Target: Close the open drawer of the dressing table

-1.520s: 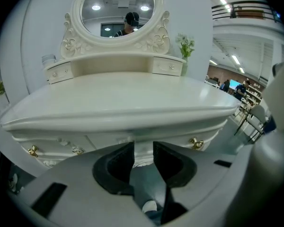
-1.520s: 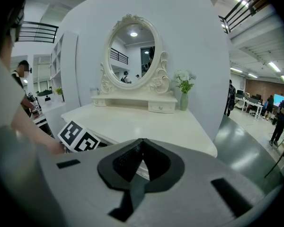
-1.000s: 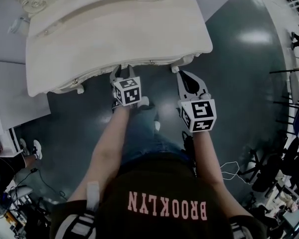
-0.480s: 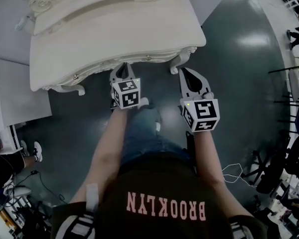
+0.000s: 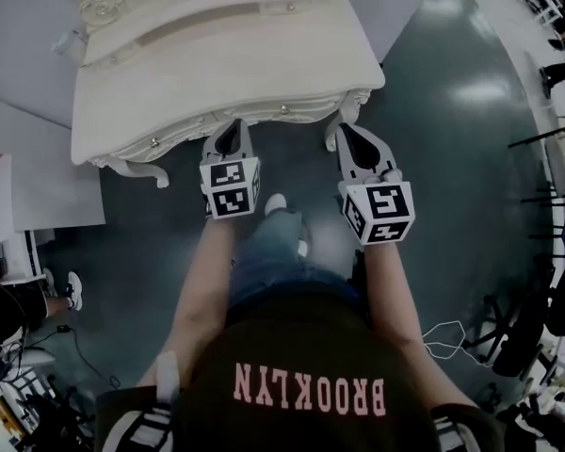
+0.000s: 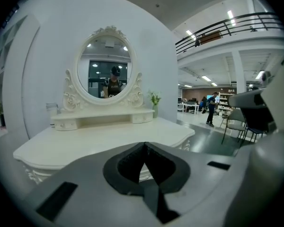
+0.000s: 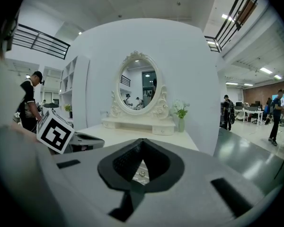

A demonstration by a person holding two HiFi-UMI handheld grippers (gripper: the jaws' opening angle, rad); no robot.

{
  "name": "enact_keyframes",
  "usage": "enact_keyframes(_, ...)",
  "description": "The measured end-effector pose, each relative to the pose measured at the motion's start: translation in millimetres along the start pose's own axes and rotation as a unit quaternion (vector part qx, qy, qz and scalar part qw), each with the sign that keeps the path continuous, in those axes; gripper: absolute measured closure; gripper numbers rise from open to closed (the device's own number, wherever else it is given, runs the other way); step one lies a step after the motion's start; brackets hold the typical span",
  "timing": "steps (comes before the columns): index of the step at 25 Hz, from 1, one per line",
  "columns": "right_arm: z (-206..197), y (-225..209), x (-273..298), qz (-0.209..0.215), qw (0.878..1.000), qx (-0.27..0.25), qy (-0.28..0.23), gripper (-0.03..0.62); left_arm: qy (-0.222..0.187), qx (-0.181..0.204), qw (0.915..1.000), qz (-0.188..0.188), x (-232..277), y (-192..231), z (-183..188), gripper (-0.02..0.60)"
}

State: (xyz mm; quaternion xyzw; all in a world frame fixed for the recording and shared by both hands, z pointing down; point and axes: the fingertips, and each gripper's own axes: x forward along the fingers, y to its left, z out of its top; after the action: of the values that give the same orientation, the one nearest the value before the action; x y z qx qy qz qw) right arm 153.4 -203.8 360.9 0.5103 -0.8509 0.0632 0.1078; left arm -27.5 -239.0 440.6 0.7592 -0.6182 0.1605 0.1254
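The white dressing table fills the top of the head view. Its front runs as one flush line with small knobs; no drawer stands out. My left gripper hovers just before that front edge, shut and empty. A little apart from the table's right corner leg, my right gripper is shut too, with nothing held. In the left gripper view the left gripper points over the tabletop at the oval mirror. In the right gripper view the right gripper has its tips together, and a knob shows through the gap below them.
A small vase of flowers stands at the table's back right. The floor is dark and glossy. A white panel lies left of the table. Chairs and stands crowd the right; people stand in the background.
Both grippers have risen and drawn a little back from the table front. The left gripper's jaws, apart a second ago, have come together.
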Motion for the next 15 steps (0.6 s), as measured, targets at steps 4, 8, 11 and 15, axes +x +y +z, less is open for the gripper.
enact_keyframes(4,13,9,-7,0.003,1.000,-0.009,-0.017,0.597,-0.030,0.008,0.9994,-0.015,-22,-3,22,0.575)
enact_keyframes(8,29,17,-16,0.004,1.000,-0.014,-0.028,0.597,-0.056,0.009,0.9981,-0.021,-43,-4,46,0.575)
enact_keyframes(11,41,23,-23,0.008,0.999,-0.025,-0.033,0.597,-0.088,0.020,0.9957,-0.021,-60,-2,70,0.575)
enact_keyframes(15,62,19,-31,0.007,0.998,-0.030,-0.051,0.597,-0.129,0.036,0.9907,-0.026,-80,-3,101,0.575)
